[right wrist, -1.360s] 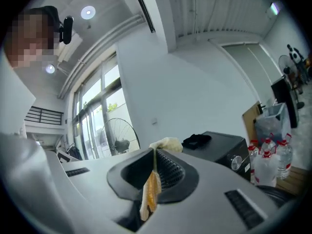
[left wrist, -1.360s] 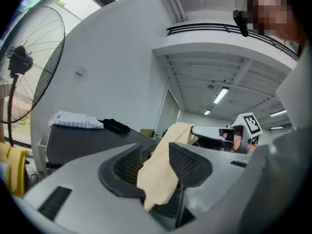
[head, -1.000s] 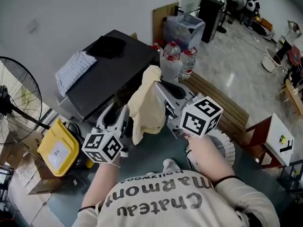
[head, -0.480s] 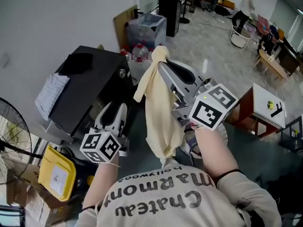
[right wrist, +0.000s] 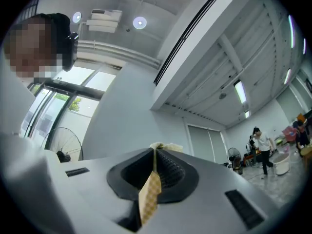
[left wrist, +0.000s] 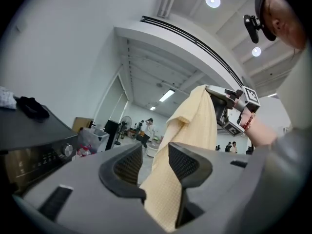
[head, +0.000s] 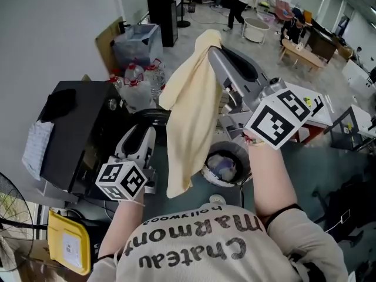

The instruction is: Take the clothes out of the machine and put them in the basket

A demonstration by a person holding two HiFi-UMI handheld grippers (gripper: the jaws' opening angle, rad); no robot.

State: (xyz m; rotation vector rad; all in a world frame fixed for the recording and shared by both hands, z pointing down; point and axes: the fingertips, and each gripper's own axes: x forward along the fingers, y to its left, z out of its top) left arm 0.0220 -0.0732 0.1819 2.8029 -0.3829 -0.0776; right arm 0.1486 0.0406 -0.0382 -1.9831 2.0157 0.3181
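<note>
Far left, nine o'clock in the head view: the black machine point(head: 70, 140), with a folded pale cloth point(head: 36, 148) and a dark bundle point(head: 59, 103) lying on its lid. Below it, at seven o'clock, a yellow container point(head: 69, 242) sits on the floor. Up at eleven o'clock, water bottles point(head: 144, 75) cluster in front of a clear plastic bin point(head: 138, 40).

Now the left gripper point(head: 141, 132), low and just left of centre, its marker cube towards the person. Its jaws stand well apart, with nothing pressed between the pads. In the left gripper view the yellow cloth point(head: 191, 122) shows through that gap and drops past the lower edge; whether it brushes a pad, I can't tell.

Centre stage, that yellow cloth hangs full length from twelve o'clock down past the middle. Its bottom edge dangles free just right of the left gripper.

At its top is the right gripper point(head: 215, 47), raised high at about one o'clock and tilted upward. Its jaws are clamped together on the cloth's top corner. The right gripper view shows a strip of the checked weave pinched tight between the pads, with a tuft poking out beyond the tips.

Under the right forearm, at five o'clock, the white basket point(head: 245, 170) stands on the floor with crumpled clothes point(head: 223, 166) inside. The yellow cloth's lower end shows just left of the basket's rim, not in it.
</note>
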